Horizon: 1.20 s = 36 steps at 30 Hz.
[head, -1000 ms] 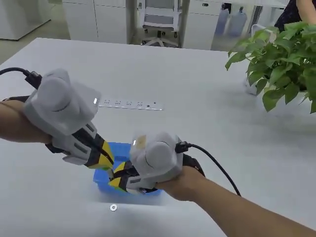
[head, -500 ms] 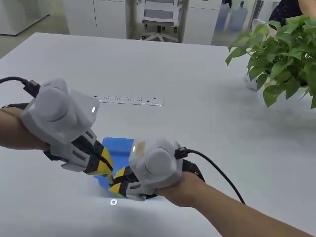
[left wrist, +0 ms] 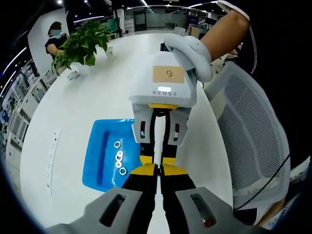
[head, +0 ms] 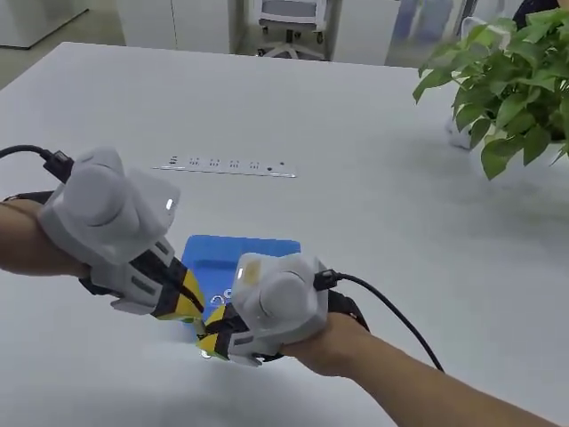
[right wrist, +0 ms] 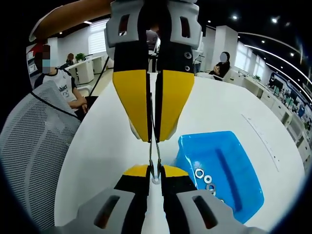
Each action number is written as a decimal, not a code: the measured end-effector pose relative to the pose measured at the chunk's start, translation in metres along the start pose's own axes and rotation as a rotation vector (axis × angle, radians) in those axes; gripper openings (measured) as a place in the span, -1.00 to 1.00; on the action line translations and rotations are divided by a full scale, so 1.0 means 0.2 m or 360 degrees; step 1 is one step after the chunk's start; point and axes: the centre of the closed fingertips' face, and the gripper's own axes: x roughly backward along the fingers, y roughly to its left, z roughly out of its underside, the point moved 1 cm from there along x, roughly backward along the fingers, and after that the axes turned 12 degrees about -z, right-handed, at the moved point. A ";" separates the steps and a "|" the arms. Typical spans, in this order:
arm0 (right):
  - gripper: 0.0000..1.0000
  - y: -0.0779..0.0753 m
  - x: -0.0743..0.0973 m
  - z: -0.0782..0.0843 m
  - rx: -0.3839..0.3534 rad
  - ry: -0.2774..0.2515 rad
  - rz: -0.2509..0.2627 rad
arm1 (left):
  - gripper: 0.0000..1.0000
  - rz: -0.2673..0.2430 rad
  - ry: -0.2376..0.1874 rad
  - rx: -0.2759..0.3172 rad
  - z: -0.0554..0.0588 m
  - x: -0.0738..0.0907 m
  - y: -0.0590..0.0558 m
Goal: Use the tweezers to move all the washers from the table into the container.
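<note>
The blue container (head: 253, 252) sits on the white surface (head: 382, 205) in the lower middle of the head view, its near part hidden behind the two grippers. In the left gripper view it lies left of centre and holds four washers (left wrist: 119, 156) in a loose row toward its right side; the rest of its floor is bare. In the right gripper view the same washers show at the lower right, inside the container's rim.

The left gripper (head: 184, 300) comes in from the left of the head view and the right gripper (head: 212, 331) from the lower middle, and their yellow tips almost meet just in front of the container. The left jaws are pressed together on the tweezers (right wrist: 154, 146), whose thin prongs run down the middle of the right gripper view. The right jaws are drawn in to a narrow slot on either side of the prongs' tips; whether they squeeze them I cannot tell. A loose washer (right wrist: 155, 181) lies on the surface at those tips, just beside the container's wall and outside it.

A power strip (head: 227, 165) lies above the container in the head view, well apart from it. A potted plant (head: 507, 80) stands at the upper right. Between them the surface is wide and bare up to its far edge at the top. A mesh chair (left wrist: 253, 136) stands against the surface's edge at the right of the left gripper view.
</note>
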 end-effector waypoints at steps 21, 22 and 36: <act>-0.78 0.01 -0.06 0.06 0.0014 0.0053 -0.0038 | -0.89 0.0032 0.0013 0.0022 0.05 -0.06 -0.02; -0.78 0.01 -0.06 0.06 0.0019 0.0057 -0.0040 | -0.89 0.0032 0.0014 0.0023 0.05 -0.06 -0.02; -0.78 0.00 -0.06 0.06 0.0022 0.0053 -0.0035 | -0.89 0.0032 0.0005 0.0029 0.04 -0.06 -0.01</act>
